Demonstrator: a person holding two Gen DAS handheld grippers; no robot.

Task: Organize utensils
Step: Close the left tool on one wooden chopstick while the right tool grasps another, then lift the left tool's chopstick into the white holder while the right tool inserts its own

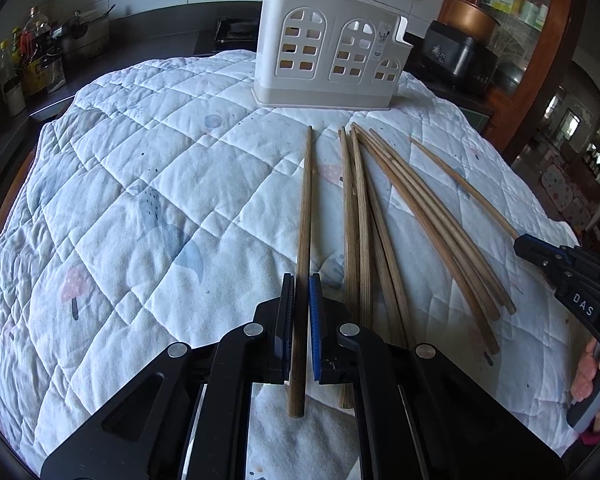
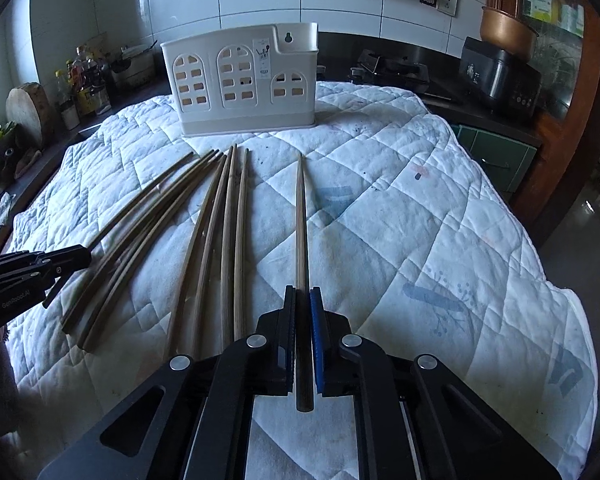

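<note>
A white utensil holder (image 1: 328, 52) with arched window cut-outs stands at the far side of the quilt; it also shows in the right wrist view (image 2: 240, 84). Several wooden chopsticks (image 1: 384, 220) lie fanned in front of it, also in the right wrist view (image 2: 204, 232). My left gripper (image 1: 302, 280) is shut on one chopstick (image 1: 306, 208) that points toward the holder. My right gripper (image 2: 302, 292) is shut on another chopstick (image 2: 300, 216), the rightmost one. Each gripper also shows in the other's view: the right one (image 1: 520, 242), the left one (image 2: 86, 254).
A white quilted cloth (image 1: 140, 200) covers the table. Behind it runs a dark counter with bottles (image 1: 32, 56) at the left, a stove (image 2: 392, 68) and a black appliance (image 1: 460, 56) at the right. A wooden cabinet (image 1: 540, 20) stands at the far right.
</note>
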